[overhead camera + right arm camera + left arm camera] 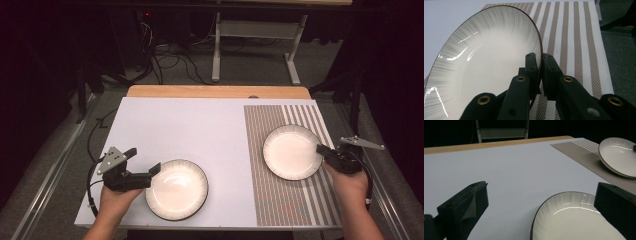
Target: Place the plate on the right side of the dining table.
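Right gripper [541, 72]: clamped on the right rim of the far white round plate with the dark edge [292, 151], which sits on the striped woven placemat [300, 200] near the desk's right edge.
Left gripper [145, 172]: jaws wide apart, holding nothing.
Near plate: a second white dark-rimmed plate [176, 189] lies by the desk's front edge.
Key relation: we see this plate just right of the left gripper (its rim between the jaws, untouched), so we judge a short closing grip comes next.

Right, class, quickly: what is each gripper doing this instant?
Left gripper: open, fingers either side of the near plate's rim, not gripping.
Right gripper: shut on the far plate, clamping its rim.
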Action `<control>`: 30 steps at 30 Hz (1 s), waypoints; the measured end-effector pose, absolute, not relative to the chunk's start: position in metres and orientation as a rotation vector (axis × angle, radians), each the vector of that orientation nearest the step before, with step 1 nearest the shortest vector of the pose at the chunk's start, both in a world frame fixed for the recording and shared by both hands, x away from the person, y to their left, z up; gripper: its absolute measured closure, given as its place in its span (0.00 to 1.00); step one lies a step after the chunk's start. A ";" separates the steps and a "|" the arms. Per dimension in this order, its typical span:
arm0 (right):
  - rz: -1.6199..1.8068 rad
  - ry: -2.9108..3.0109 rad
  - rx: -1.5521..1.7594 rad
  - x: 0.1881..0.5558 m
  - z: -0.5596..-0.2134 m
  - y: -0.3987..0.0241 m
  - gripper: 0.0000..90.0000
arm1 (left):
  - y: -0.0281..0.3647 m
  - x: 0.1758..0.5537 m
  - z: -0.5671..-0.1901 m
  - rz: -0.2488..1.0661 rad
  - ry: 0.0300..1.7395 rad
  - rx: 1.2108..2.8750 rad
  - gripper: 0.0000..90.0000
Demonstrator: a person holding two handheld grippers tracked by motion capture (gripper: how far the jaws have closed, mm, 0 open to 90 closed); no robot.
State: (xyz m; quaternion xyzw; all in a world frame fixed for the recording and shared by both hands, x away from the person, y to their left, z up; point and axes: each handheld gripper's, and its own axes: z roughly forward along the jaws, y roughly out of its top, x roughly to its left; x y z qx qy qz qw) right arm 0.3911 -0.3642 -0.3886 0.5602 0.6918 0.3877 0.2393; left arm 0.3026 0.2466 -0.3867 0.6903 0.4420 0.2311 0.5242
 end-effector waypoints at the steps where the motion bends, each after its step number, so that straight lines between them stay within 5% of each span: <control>1: 1.063 1.893 1.543 0.393 -0.390 -0.365 0.95 | 0.247 0.303 -0.387 0.548 1.058 1.656 0.00; 30: 1.000 1.905 1.636 0.406 -0.415 -0.370 0.87 | 0.247 0.300 -0.389 0.554 1.047 1.657 0.00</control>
